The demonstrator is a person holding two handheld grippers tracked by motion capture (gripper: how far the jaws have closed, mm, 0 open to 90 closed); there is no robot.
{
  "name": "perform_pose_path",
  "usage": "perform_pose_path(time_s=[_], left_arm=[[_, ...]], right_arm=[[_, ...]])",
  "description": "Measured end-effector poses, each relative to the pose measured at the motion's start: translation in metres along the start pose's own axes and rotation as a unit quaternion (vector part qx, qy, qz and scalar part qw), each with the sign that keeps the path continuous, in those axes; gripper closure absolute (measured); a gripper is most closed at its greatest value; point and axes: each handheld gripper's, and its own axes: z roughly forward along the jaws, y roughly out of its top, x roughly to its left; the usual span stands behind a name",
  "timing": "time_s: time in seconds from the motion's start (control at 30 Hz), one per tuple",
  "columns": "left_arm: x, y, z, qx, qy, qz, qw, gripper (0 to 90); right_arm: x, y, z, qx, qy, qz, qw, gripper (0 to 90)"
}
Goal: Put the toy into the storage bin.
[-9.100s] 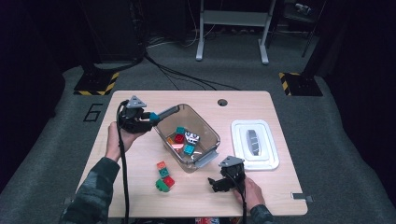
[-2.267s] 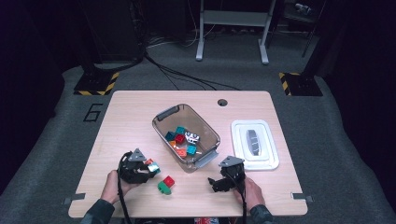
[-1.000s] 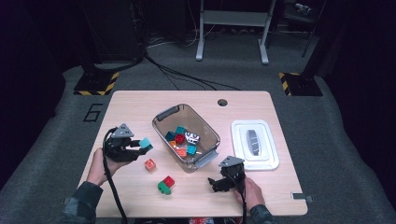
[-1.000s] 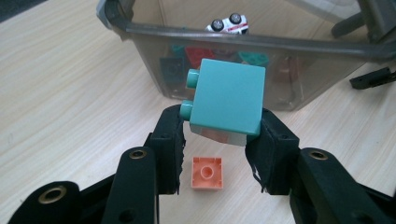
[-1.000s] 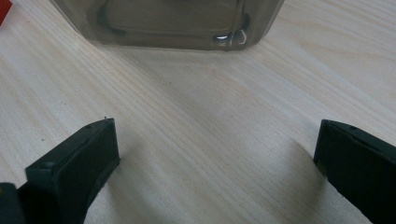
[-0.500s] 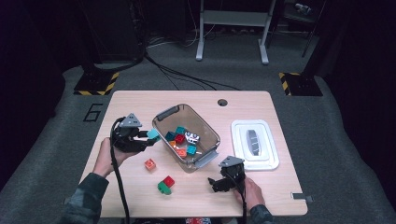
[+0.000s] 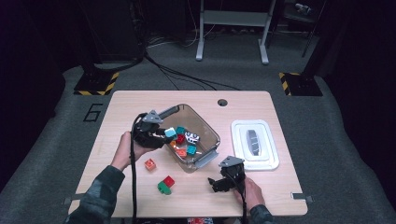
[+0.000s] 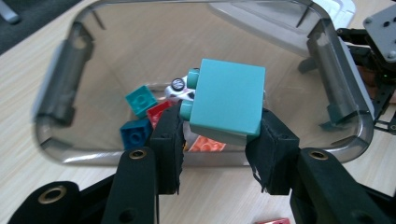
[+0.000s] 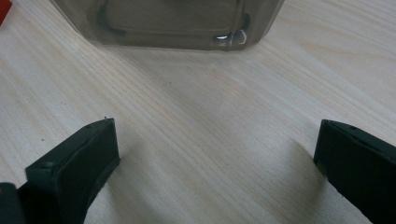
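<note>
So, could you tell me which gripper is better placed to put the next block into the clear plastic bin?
Left. The left gripper already holds a light teal block above the clear plastic bin; the right gripper rests open on the wooden table, holding nothing.

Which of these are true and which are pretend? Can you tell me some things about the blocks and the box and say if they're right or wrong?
1. The left gripper is pinching a light teal block. True.
2. That block is held over the clear bin. True.
3. The right gripper is holding a red block. False: its jaws are wide apart with nothing between them, low over the table.
4. All the blocks are inside the bin. False: an orange block, a red block and a green block lie on the table.
5. The white lid sits on top of the bin. False: it lies beside it.
</note>
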Motion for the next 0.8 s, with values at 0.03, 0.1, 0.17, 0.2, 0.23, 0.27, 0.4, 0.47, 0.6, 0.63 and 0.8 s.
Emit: perform_pose_path(time_s=[0.03, 0.1, 0.17, 0.2, 0.23, 0.27, 0.4, 0.47, 0.6, 0.63, 0.8], left_arm=[[-0.002, 0.002, 0.003, 0.0, -0.004, 0.001, 1.0, 57.8], [-0.005, 0.004, 0.007, 0.01, -0.009, 0.009, 0.9999, 57.8], [-0.008, 0.005, 0.011, 0.013, -0.012, 0.009, 0.9998, 57.8], [-0.008, 0.005, 0.012, 0.016, -0.015, 0.009, 0.9997, 57.7], [-0.009, 0.005, 0.014, 0.018, -0.015, 0.008, 0.9997, 57.7], [-0.009, 0.005, 0.015, 0.022, -0.016, 0.01, 0.9996, 57.7], [-0.01, 0.004, 0.018, 0.034, -0.021, 0.012, 0.9991, 57.4], [-0.011, 0.004, 0.018, 0.033, -0.023, 0.013, 0.9991, 56.0], [-0.011, 0.002, 0.015, 0.025, -0.025, 0.009, 0.9993, 45.5], [-0.011, 0.001, 0.013, 0.025, -0.02, 0.011, 0.9994, 41.5], [-0.01, -0.006, 0.0, 0.008, -0.004, -0.001, 1.0, 23.8]], right_arm=[[0.0, 0.0, 0.0, 0.0, 0.0, 0.0, 1.0, 0.0], [0.0, 0.0, 0.0, 0.0, 0.0, 0.0, 1.0, 0.0], [0.0, 0.0, 0.0, 0.0, 0.0, 0.0, 1.0, 0.0], [0.0, 0.0, 0.0, 0.0, 0.0, 0.0, 1.0, 0.0], [0.0, 0.0, 0.0, 0.0, 0.0, -0.001, 1.0, 0.0], [0.0, 0.0, 0.0, 0.0, 0.0, 0.0, 1.0, 0.0], [0.0, 0.0, 0.0, 0.0, 0.0, 0.0, 1.0, 0.0], [0.0, 0.0, 0.0, 0.0, 0.0, 0.0, 1.0, 0.0], [0.0, 0.0, 0.0, 0.0, 0.0, 0.0, 1.0, 0.0], [0.0, 0.0, 0.0, 0.0, 0.0, 0.0, 1.0, 0.0], [0.0, 0.0, 0.0, 0.0, 0.0, 0.0, 1.0, 0.0]])
